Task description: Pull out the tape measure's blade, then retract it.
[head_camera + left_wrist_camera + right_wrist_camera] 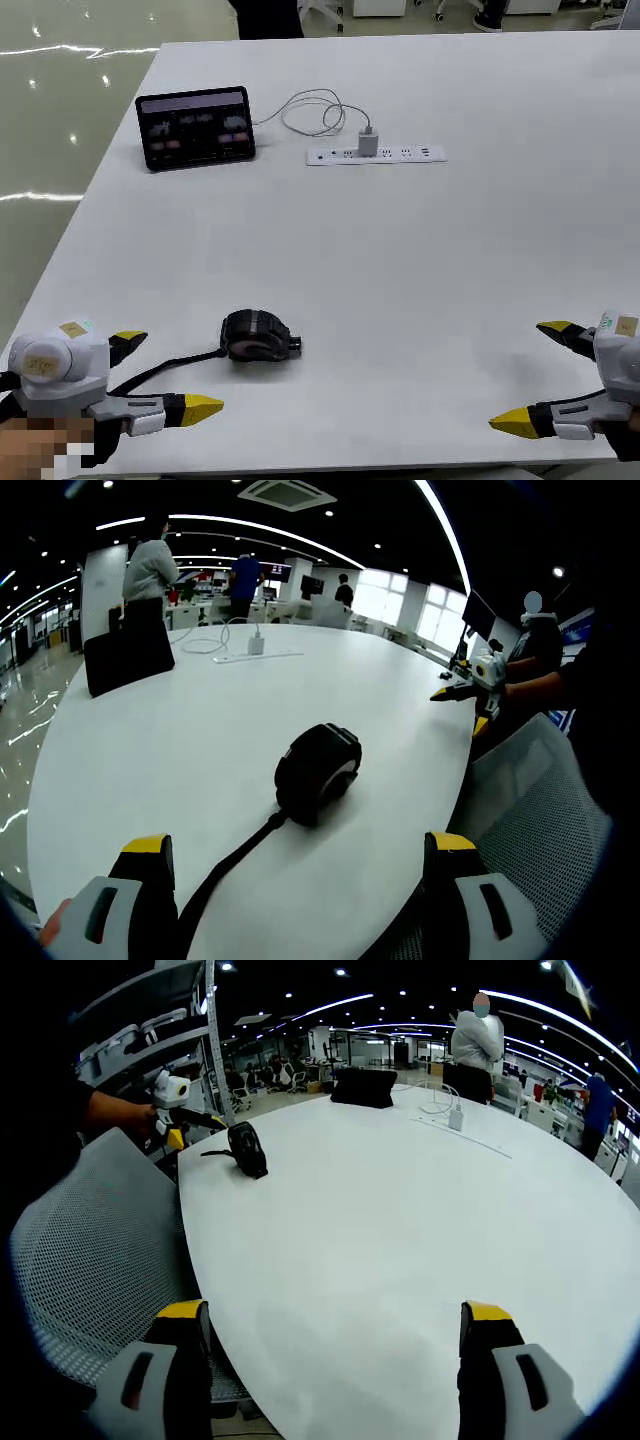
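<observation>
A black tape measure [256,337] lies on the white table [400,250] near its front edge, with a black wrist strap trailing left toward my left gripper [170,372]. That gripper is open, its yellow tips a short way left of the case. In the left gripper view the tape measure [318,770] sits ahead between the jaws, the strap [235,865] running back toward me. My right gripper [545,378] is open at the front right, far from the case. In the right gripper view the tape measure [247,1149] lies far off at the upper left beside the left gripper [185,1118].
A tablet [196,127] stands propped at the far left of the table. A white power strip [376,153] with a charger and coiled cable [315,110] lies at the far centre. A mesh chair [90,1260] sits by the table's near edge. People stand in the room behind.
</observation>
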Demonstrator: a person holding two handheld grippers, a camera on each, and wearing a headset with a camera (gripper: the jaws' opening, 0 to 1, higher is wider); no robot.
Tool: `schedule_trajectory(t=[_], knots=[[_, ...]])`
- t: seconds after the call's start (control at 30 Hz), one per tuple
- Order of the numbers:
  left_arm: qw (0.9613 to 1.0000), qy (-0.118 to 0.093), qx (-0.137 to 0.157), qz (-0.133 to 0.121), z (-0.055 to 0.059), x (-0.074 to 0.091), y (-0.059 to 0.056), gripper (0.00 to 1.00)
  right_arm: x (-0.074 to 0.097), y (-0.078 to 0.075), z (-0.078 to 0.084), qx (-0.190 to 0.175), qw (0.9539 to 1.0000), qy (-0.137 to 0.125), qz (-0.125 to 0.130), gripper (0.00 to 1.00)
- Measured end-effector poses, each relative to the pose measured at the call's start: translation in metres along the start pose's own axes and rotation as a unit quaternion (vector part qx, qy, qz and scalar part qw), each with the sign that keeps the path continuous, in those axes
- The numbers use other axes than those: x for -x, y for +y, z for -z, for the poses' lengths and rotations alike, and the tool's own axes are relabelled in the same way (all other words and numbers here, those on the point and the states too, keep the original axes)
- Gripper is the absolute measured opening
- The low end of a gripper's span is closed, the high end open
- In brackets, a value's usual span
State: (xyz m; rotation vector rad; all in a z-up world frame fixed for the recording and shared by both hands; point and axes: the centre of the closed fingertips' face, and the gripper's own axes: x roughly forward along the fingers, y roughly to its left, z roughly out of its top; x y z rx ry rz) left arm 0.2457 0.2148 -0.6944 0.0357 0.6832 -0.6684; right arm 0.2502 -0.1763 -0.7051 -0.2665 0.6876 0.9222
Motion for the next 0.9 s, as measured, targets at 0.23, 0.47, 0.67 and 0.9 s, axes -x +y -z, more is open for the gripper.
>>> schedule_trajectory(t=[0.23,0.47,0.67,0.9], knots=[[1.0000,0.003,0.005,-0.001,0.0019,0.0014,0.0042,1.00,0.0029,-0.0066,-0.0005,-0.003,1.0000,-0.003,0.006,1.00],[1.0000,0.006,0.001,-0.002,-0.0044,0.0027,0.0065,0.92,0.0019,-0.0042,0.0032,-0.004,1.0000,0.004,0.002,1.00],[1.0000,0.003,0.001,-0.003,-0.0056,0.0023,0.0077,0.97,0.0017,-0.0024,0.0054,-0.006,1.0000,0.005,0.000,1.00],[1.0000,0.002,0.004,-0.003,-0.0051,0.0034,0.0072,0.99,0.0018,-0.0029,0.0063,-0.008,0.9999,0.007,-0.001,1.00]])
